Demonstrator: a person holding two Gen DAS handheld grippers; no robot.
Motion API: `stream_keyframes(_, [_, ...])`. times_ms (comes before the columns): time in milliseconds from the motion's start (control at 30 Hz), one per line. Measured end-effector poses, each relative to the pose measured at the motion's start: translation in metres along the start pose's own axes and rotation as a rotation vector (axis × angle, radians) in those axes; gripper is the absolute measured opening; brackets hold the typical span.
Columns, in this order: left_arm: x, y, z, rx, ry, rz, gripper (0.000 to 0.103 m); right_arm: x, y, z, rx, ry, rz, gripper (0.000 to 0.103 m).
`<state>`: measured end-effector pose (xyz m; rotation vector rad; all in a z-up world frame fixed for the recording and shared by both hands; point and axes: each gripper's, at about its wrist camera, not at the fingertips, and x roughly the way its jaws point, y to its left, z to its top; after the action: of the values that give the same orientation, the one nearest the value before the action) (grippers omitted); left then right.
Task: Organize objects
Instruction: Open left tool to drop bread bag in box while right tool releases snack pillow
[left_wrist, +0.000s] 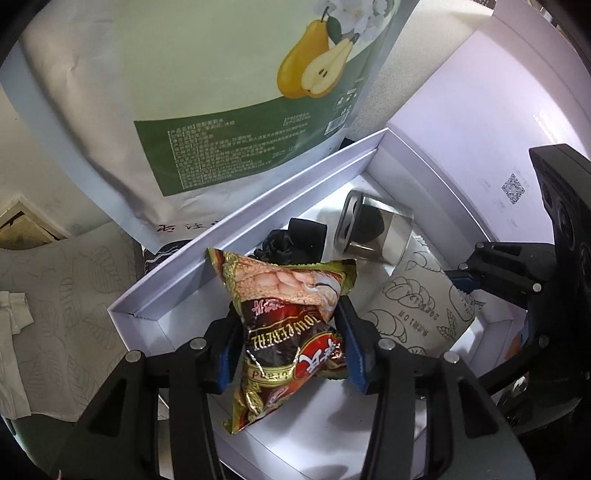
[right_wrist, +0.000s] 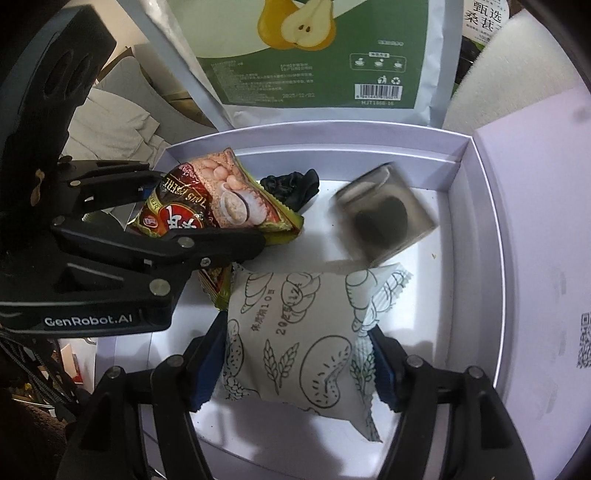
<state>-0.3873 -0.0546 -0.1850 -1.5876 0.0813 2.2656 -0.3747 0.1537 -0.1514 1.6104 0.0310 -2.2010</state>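
Here, inside the white box (right_wrist: 476, 192), my left gripper (left_wrist: 286, 347) is pinching a crinkled red-and-gold snack packet (left_wrist: 291, 325), half closed, both blue pads pressing its sides. My right gripper (right_wrist: 295, 365) is standing wider, its pads touching the edges of a puffy white pastry packet (right_wrist: 295, 332) printed with bread and wheat outlines, lying on the box floor. At about one o'clock from that packet a clear cube (right_wrist: 386, 218) with a dark centre is sitting; at eleven o'clock, a crumpled black item (right_wrist: 291, 184). A large pear-printed pouch (right_wrist: 317, 59) is leaning behind the box at twelve.
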Motion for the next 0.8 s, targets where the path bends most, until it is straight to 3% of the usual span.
stream_keyframes(167, [-0.001,0.006,-0.001,-0.028,0.005,-0.005,0.049,0.000,0.003,0.000,-0.009,0.010,-0.021,0.072])
stream_keyframes(400, [-0.011,0.006,-0.008,-0.020,-0.013,0.048,0.058,-0.007,0.008,-0.001,-0.032,0.018,-0.050,0.072])
stream_keyframes(533, [-0.019,0.006,-0.011,-0.022,-0.014,0.074,0.058,-0.020,0.023,-0.001,-0.039,-0.004,-0.074,0.080])
stream_keyframes(800, [-0.045,0.004,-0.016,-0.058,-0.055,0.091,0.064,-0.050,0.025,-0.003,-0.053,-0.046,-0.099,0.080])
